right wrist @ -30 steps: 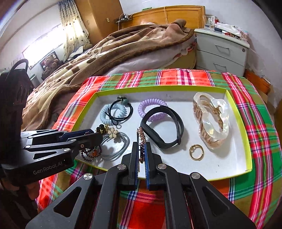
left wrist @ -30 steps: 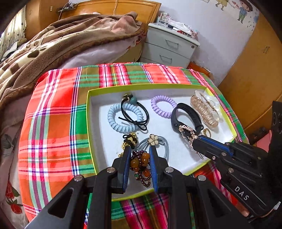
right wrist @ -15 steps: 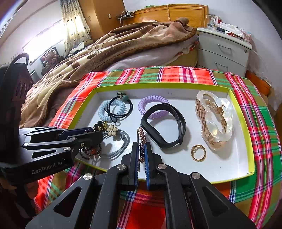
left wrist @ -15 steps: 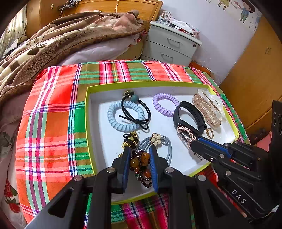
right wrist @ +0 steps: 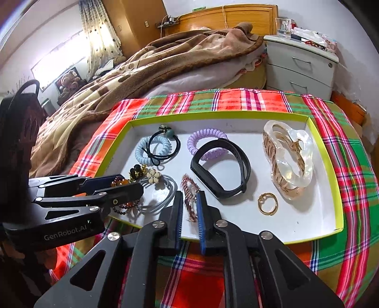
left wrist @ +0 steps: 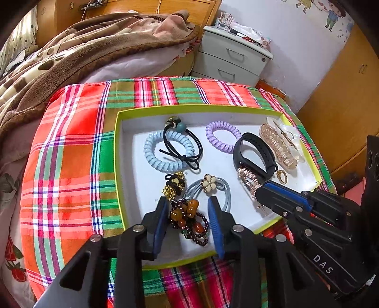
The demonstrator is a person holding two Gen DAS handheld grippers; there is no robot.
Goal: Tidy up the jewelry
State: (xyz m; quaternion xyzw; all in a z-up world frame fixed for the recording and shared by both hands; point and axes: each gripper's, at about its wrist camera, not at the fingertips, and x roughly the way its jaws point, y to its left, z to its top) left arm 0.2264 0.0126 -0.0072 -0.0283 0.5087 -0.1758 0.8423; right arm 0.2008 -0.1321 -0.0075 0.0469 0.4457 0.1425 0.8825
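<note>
- Two black grippers hang over a shallow white tray with a lime-green rim, which sits on a worktop covered by a red, green and white plaid cloth.
- Left gripper: fingers have just been spreading, now released either side of a dark bead bracelet with amber stones lying in the tray's near corner.
- Right gripper: fingers have just been parting, loose around a rose-gold chain bracelet on the tray floor.
- Behind the worktop lies a bed with a brown patterned fleece blanket, a wooden headboard, and a grey two-drawer nightstand.
</note>
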